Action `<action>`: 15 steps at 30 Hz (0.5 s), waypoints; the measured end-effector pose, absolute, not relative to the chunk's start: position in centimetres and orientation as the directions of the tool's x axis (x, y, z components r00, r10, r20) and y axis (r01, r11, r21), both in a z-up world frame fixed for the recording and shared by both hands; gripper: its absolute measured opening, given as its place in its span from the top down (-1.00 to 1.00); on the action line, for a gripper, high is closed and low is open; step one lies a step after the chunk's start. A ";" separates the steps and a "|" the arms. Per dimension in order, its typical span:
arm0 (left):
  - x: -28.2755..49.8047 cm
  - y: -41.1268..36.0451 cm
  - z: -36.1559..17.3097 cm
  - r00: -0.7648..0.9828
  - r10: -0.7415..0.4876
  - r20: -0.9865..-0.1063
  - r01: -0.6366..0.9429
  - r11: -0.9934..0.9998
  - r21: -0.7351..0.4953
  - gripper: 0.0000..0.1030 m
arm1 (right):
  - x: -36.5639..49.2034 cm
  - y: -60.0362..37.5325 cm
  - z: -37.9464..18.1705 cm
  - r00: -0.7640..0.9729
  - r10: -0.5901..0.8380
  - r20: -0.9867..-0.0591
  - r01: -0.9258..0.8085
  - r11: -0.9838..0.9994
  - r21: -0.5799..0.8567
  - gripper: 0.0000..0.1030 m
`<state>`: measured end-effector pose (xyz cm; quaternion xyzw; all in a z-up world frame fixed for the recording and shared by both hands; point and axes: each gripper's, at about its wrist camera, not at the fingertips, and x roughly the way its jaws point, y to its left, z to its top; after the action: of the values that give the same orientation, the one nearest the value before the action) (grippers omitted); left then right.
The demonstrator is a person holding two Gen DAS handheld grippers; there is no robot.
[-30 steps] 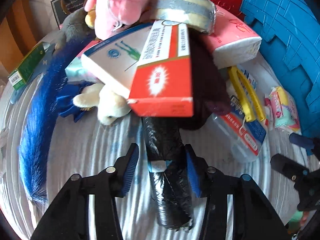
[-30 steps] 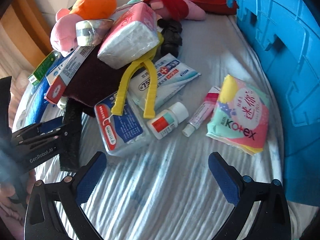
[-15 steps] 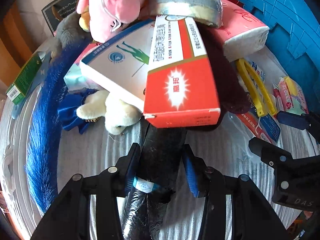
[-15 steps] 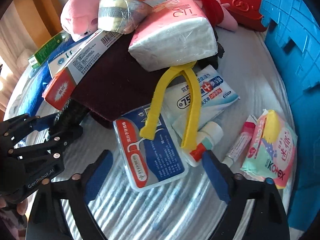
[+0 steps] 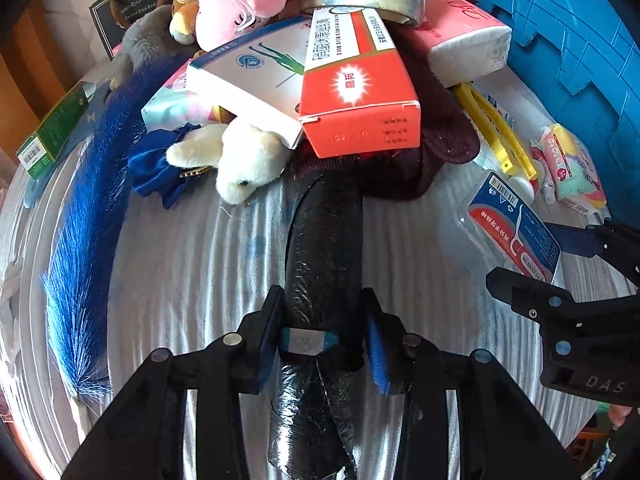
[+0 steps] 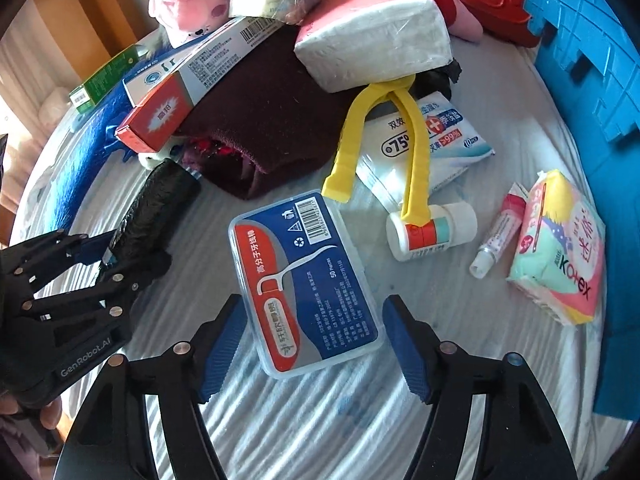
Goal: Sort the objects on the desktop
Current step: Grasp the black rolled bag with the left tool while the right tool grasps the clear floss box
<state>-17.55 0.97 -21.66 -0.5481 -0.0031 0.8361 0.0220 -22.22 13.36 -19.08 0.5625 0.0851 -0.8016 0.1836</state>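
2 grippers in our hands. Our left gripper (image 5: 322, 336) clenched on black bag roll (image 5: 324, 248), far end under red box (image 5: 360, 104) in pile. Our right gripper (image 6: 314, 344) spread wide, floss pick case (image 6: 308, 280) between fingers, flat on striped cloth (image 6: 320, 420).

Glossy crinkled black plastic roll (image 5: 324, 248)

Left wrist view: low and close, facing along the black roll (image 5: 324, 264) toward the heaped pile.
Right wrist view: close above the floss box (image 6: 306, 280), facing the same pile from farther right.
Shared: roll, floss box, red carton (image 5: 360, 108), blue crate (image 6: 592, 52), each other's gripper.
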 end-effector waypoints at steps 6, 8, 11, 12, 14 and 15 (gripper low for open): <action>-17.0 0.5 -21.5 -0.378 0.056 -0.924 -0.029 -0.998 -0.048 0.33 | -22.5 12.8 -19.3 -0.311 -0.153 -0.938 0.394 -0.919 0.020 -0.52; -16.6 0.6 -21.3 -0.371 0.059 -0.927 -0.025 -0.998 -0.054 0.33 | -22.4 12.6 -19.6 -0.302 -0.143 -0.942 0.395 -0.918 0.013 -0.47; -15.8 0.5 -20.5 -0.384 0.064 -0.921 -0.038 -0.998 -0.053 0.34 | -21.9 12.0 -19.2 -0.324 -0.135 -0.936 0.400 -0.916 -0.006 -0.24; -15.6 0.5 -20.0 -0.395 0.065 -0.916 -0.044 -0.998 -0.052 0.34 | -21.6 11.9 -18.6 -0.339 -0.143 -0.930 0.402 -0.916 -0.005 -0.23; -15.2 0.5 -18.9 -0.416 0.074 -0.906 -0.052 -0.997 -0.057 0.34 | -21.1 11.8 -17.1 -0.367 -0.165 -0.915 0.401 -0.916 0.004 -0.21; -15.0 0.6 -18.3 -0.429 0.078 -0.900 -0.056 -0.997 -0.060 0.34 | -20.9 11.8 -16.3 -0.384 -0.175 -0.906 0.400 -0.916 0.007 -0.20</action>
<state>-15.03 0.62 -18.30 -0.5327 -0.0105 0.8453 0.0398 -20.90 11.77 -16.30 0.5268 0.1068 -0.8251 0.1742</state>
